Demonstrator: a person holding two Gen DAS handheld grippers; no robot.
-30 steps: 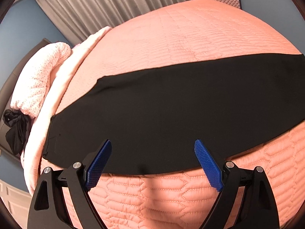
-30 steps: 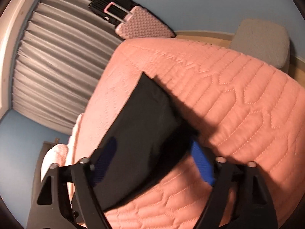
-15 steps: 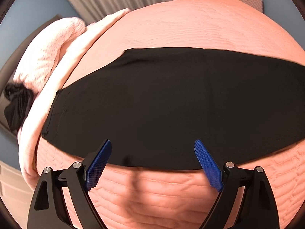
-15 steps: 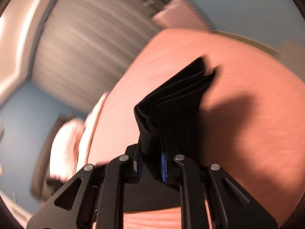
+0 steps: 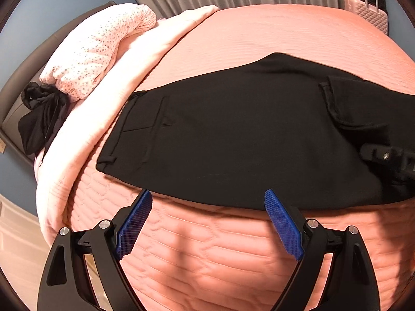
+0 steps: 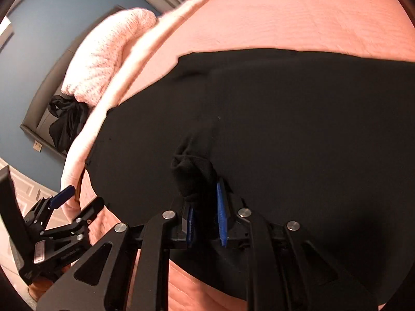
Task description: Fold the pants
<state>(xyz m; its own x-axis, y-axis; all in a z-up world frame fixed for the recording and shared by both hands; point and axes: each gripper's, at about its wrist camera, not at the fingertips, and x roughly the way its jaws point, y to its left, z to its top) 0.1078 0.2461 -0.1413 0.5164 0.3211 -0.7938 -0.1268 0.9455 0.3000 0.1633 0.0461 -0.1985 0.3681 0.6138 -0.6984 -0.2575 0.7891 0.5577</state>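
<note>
Two hand-held grippers are seen over the bed (image 5: 259,33): the right hand-held gripper (image 6: 206,207), jaws just closed, pinches a bunched fold of the pants (image 5: 233,134); the left hand-held gripper (image 5: 207,223) hangs wide open, empty. Pillows (image 5: 103,49), perhaps a dark garment (image 5: 39,119), lie beyond.

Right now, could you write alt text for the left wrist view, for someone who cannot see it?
Black pants lie flat across a pink quilted bed. The open left gripper hovers at their near edge, holding nothing. A pink speckled blanket is bunched at the far left.
</note>
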